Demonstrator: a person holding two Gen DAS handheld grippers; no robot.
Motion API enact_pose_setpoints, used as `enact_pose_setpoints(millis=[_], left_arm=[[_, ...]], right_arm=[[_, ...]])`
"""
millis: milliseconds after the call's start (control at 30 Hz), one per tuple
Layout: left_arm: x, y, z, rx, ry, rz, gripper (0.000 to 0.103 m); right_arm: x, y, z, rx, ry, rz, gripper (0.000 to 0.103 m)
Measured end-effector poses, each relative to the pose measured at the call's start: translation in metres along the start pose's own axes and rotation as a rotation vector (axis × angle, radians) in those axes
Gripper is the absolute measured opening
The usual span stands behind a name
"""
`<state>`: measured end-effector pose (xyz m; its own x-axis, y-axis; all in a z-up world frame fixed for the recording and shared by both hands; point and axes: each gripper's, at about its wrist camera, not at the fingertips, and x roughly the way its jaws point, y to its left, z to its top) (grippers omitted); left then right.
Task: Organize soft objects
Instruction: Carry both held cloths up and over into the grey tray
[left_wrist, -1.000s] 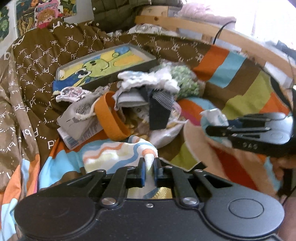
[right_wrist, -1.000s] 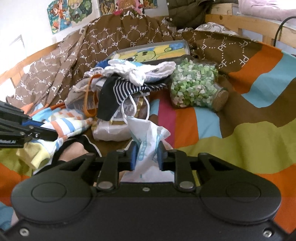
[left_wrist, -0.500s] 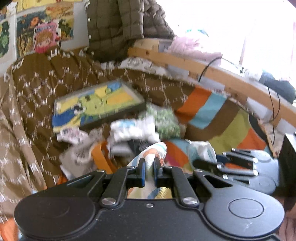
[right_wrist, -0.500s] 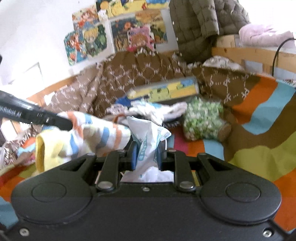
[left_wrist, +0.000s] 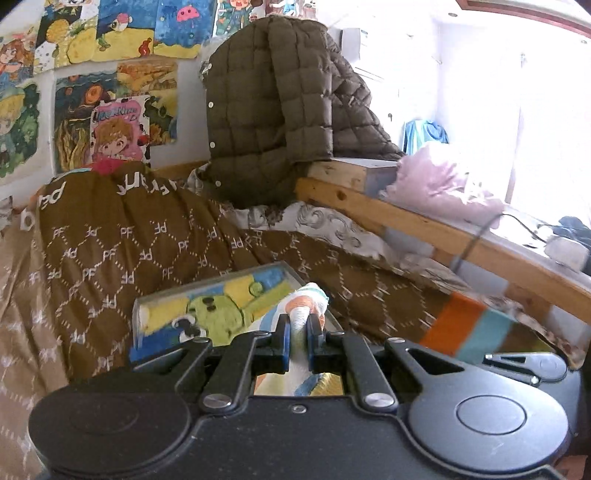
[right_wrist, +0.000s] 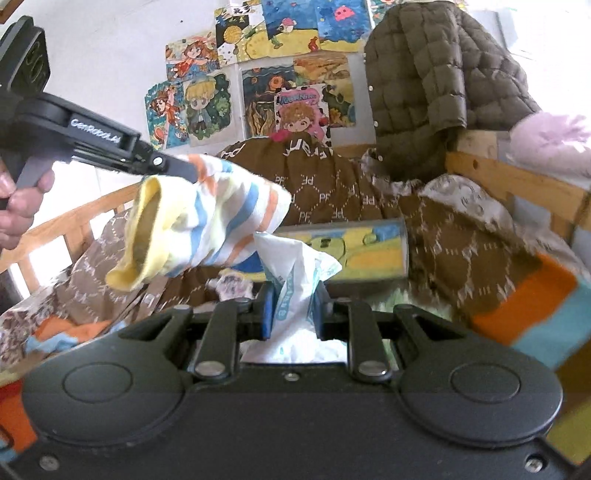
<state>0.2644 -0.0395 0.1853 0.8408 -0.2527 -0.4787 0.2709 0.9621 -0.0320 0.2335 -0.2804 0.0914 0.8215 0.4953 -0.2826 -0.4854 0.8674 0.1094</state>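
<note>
Soft objects are in both grips: the left tongs (left_wrist: 298, 334) are nearly closed on a fold of a striped cloth (right_wrist: 218, 218), white with orange, blue and yellow bands, and the right tongs (right_wrist: 293, 308) are pinched on a crumpled white plastic bag (right_wrist: 291, 273) with teal print. In the right wrist view the left tongs (right_wrist: 184, 171) come in from the upper left, held by a person's hand (right_wrist: 22, 199), and the cloth hangs from their tip in the air above the bed, its yellow-edged opening sagging downward. A thin pinch near one edge seems chosen so each limp item dangles free of the clutter and can be carried off separately, probably toward wherever it is to be sorted.

Behind the tongs lies a flat box (left_wrist: 214, 310) with a green cartoon picture, resting on a brown patterned blanket (left_wrist: 110, 258) beside a colour-blocked bedspread (right_wrist: 532, 295). A wooden bed rail (left_wrist: 406, 221) runs behind, with a quilted olive jacket (left_wrist: 280, 110) draped over its corner and a pale pink fluffy item (left_wrist: 439, 181) further along. Drawings (right_wrist: 280, 74) cover the wall.

Most of each held item is hidden below the tongs' black housings, so how much hangs underneath cannot be told. The bedspread's edge is motion-blurred, the window side is washed out, and no destination is visible.
</note>
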Motion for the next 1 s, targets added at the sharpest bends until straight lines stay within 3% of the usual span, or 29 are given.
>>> enact_pose_setpoints(millis=[233,433,667,1000], left_arm=[[0.093,0.046,0.015,0.026,0.018,0.013,0.008],[0.172,0.082,0.01,-0.006,0.002,0.034,0.008],[0.236,0.105,-0.02,-0.039,-0.042,0.017,0.008],[0.275,0.121,-0.061,-0.123,0.039,-0.04,0.01]], right_arm=[[0.117,-0.032,0.053,-0.074,0.034,0.029,0.014],[0.228,-0.053,0.074,-0.102,0.106,0.009,0.014],[0.311,-0.069,0.072,-0.086,0.216,-0.054,0.015],[0.372,-0.068,0.031,-0.183,0.371,-0.098,0.016]])
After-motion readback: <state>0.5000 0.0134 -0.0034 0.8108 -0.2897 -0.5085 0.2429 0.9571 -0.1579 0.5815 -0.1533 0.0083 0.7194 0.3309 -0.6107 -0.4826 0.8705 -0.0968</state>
